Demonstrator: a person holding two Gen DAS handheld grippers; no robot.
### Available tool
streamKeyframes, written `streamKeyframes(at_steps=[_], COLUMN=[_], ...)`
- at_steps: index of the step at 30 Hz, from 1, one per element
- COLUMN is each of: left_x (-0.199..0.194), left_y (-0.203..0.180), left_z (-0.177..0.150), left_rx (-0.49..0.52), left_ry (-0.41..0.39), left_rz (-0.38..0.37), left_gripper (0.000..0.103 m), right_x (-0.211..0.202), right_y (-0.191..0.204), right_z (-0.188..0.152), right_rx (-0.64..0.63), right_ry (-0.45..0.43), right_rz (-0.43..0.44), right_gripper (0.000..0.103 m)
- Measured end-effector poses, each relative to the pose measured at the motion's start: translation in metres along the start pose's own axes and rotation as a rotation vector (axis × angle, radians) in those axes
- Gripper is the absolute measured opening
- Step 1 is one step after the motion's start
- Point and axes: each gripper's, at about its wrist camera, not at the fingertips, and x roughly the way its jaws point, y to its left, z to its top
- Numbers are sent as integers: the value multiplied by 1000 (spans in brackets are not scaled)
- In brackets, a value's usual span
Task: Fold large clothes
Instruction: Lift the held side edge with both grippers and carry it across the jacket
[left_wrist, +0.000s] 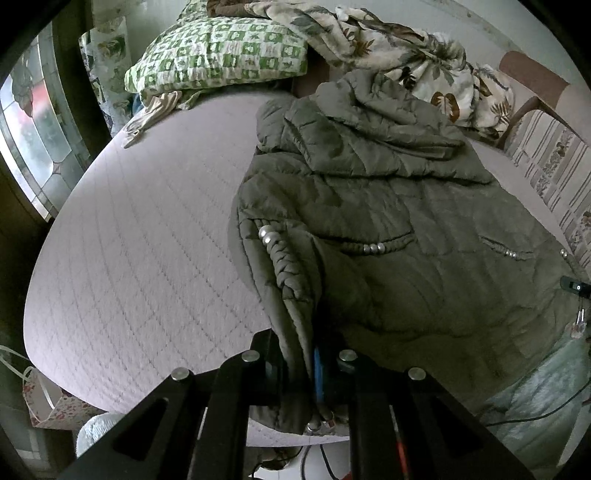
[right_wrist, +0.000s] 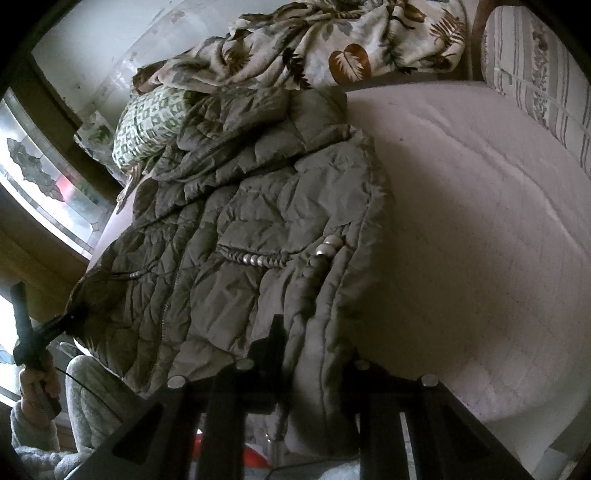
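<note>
Your left gripper (left_wrist: 299, 373) is clamped on the near hem corner of the olive-green quilted puffer jacket with pearl-trimmed pockets (left_wrist: 388, 206); fabric bunches between its jaws. Your right gripper (right_wrist: 310, 354) is likewise closed on the hem at the opposite corner, cloth pinched between its jaws. The jacket lies spread lengthwise ahead of both tools on the pale pink quilted mattress (left_wrist: 147, 240), hood at the far end, sleeves apparently already tucked in along the sides. Judgement: the side folds look done; the hem-to-hood fold is only starting, so the task is roughly midway. Room: bare mattress lies outboard of the left tool and again outboard of the right, and the near mattress edge sits directly beneath both. Beyond the hood, the green-and-white checked pillow (left_wrist: 221, 55) and the cream leaf-print blanket (left_wrist: 406, 55) crowd the far end.
</note>
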Motion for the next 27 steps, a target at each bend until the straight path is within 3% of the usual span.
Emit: streamKeyframes(at_steps=[17, 27], left_x=[-25, -32], left_y=[-1, -4], left_z=[30, 55], left_rx=[24, 33], left_ry=[-70, -118], left_rz=[-25, -5], left_gripper=[12, 12], right_x=[-21, -32], right_y=[10, 14], right_z=[28, 67], right_rx=[-6, -10], right_ry=[-68, -134], right_rz=[43, 79], right_gripper=[19, 19])
